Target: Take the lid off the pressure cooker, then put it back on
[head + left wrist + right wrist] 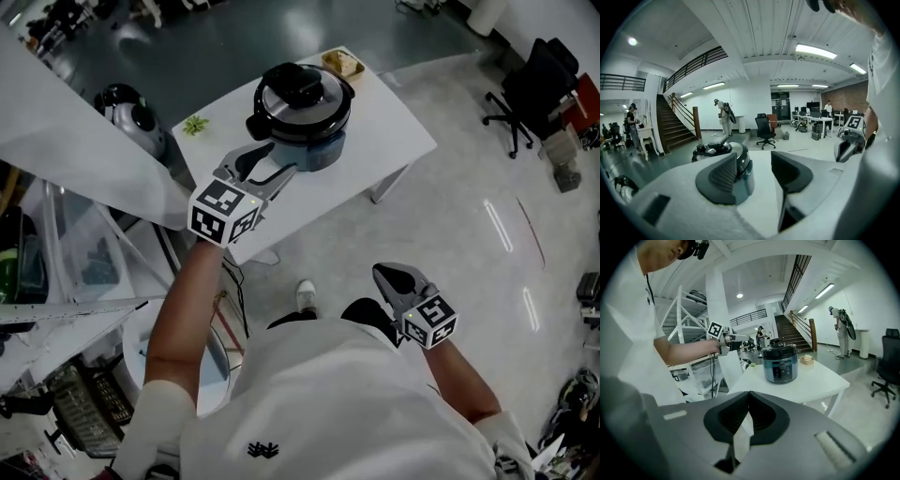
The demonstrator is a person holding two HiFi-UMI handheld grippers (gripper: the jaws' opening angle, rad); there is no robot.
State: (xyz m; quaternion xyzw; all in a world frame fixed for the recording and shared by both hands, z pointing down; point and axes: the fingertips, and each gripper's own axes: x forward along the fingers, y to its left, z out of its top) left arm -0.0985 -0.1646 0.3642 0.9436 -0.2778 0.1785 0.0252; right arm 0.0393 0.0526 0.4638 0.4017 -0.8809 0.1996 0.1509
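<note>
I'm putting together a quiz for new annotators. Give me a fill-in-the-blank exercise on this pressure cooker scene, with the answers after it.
1. The pressure cooker stands on a ___ table.
2. Its lid sits ___ the cooker, not yet removed.
3. The left gripper, near the cooker, has its jaws ___, gripping nothing.
4. The right gripper, away from the table, has its jaws ___ and empty.

Missing words: white; on; open; shut

- The right gripper point(749, 394) was seen with its jaws closed together, nothing held.
- Ahead of the jaws, the pressure cooker point(779, 364) was seen on the table point(820, 380), lid point(778, 345) fitted.
- The left gripper point(730, 340) was held up-left of the jaws.
</note>
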